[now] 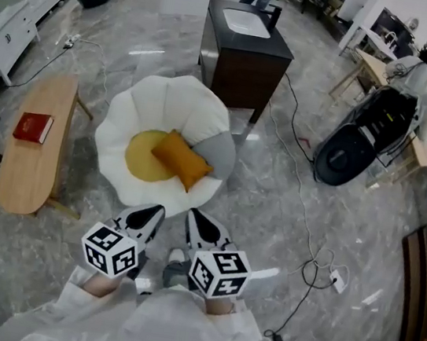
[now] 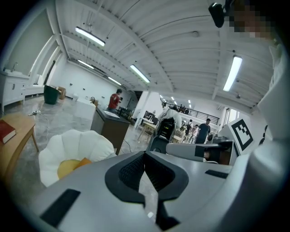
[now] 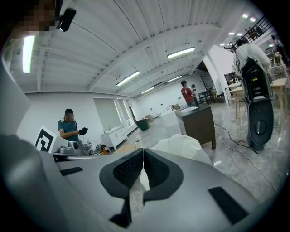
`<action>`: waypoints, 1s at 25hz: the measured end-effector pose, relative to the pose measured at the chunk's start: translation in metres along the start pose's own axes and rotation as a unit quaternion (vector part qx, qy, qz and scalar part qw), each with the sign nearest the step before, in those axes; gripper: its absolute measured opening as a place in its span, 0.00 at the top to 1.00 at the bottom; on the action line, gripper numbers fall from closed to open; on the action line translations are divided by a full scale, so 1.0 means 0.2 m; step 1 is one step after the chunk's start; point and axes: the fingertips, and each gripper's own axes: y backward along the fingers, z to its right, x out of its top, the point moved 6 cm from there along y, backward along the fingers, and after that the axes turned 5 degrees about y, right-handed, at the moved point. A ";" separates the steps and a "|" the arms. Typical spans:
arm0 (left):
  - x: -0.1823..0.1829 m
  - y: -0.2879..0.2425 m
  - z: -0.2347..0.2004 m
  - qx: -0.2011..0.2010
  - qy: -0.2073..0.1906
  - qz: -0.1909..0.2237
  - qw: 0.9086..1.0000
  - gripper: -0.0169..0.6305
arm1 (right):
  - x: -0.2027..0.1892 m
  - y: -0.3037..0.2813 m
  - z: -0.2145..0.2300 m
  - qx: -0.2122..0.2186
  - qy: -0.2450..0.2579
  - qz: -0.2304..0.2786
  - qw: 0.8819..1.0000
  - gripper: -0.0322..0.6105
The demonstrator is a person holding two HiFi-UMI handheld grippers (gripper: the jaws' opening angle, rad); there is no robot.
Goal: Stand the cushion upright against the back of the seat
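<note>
An orange cushion (image 1: 181, 159) lies flat and askew on the yellow seat centre (image 1: 142, 159) of a white petal-shaped chair (image 1: 169, 95). Beside it, at the chair's right, rests a grey cushion (image 1: 216, 154). In the left gripper view the chair (image 2: 74, 147) and a sliver of the orange cushion (image 2: 84, 161) show low at the left. My left gripper (image 1: 153, 214) and right gripper (image 1: 195, 219) hover side by side just short of the chair's near edge, pointing at it. Both are shut with nothing between the jaws (image 2: 145, 155) (image 3: 143, 151).
A wooden side table (image 1: 34, 171) with a red book (image 1: 33, 128) stands left of the chair. Behind the chair is a dark cabinet with a basin (image 1: 244, 47). A black machine (image 1: 357, 139) and cables (image 1: 315, 264) lie on the marble floor at the right.
</note>
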 end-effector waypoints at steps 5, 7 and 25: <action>0.14 -0.22 -0.11 0.017 0.006 0.008 1.000 0.96 | 0.13 -0.20 0.18 0.016 0.018 -0.012 1.000 0.93; 0.18 -0.30 -0.14 0.017 0.012 0.016 1.000 0.96 | 0.17 -0.27 0.24 0.022 0.030 -0.017 0.999 0.93; 0.26 -0.59 -0.28 0.042 0.030 0.026 0.998 0.96 | 0.24 -0.53 0.43 0.067 0.053 -0.035 0.996 0.93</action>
